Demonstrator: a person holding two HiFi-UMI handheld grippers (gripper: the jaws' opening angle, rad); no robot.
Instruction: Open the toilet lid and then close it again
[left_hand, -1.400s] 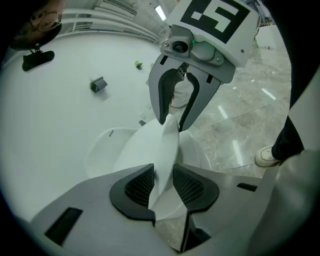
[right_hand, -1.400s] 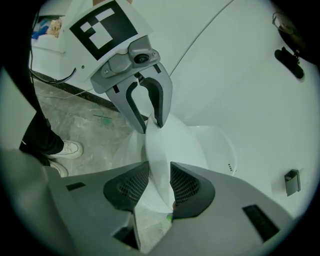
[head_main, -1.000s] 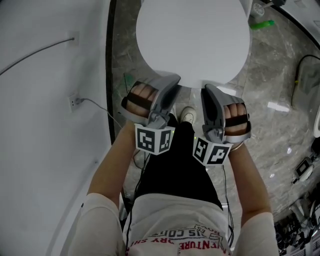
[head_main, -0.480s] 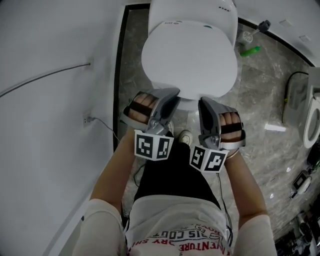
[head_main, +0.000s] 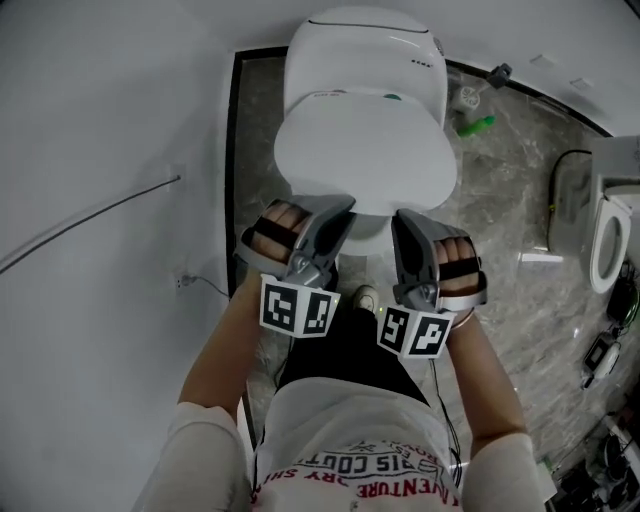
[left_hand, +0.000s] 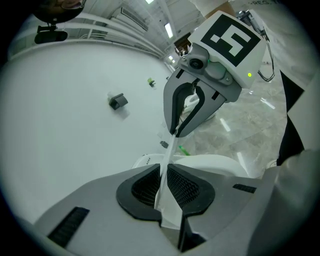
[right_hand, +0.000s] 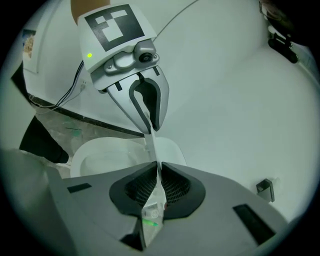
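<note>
A white wall (head_main: 100, 120) fills the left of the head view, and a grey marble floor (head_main: 520, 190) spreads to the right. Between them stands the white toilet (head_main: 365, 50), its back against the far wall. The toilet lid (head_main: 365, 150) is a broad white oval reaching toward the person, and its front rim lies under the two grippers. In the right gripper view the lid shows edge-on as a thin white strip, and the seat ring (right_hand: 95, 150) is uncovered below and to the left of it, so the lid's front stands clear of the seat.

The left gripper (head_main: 345, 205) and the right gripper (head_main: 398, 215) sit close side by side at that front rim, angled in toward each other. The left gripper's fingers (left_hand: 187, 187) have just been closing and now pinch the thin white edge of the lid. The right gripper's fingers (right_hand: 175, 187) have done the same and clamp the same rim a little further along.

A cable (head_main: 90, 220) runs along the wall above a wall socket (head_main: 183, 280). A small green object (head_main: 477, 125) lies on the floor to the right of the toilet.
</note>
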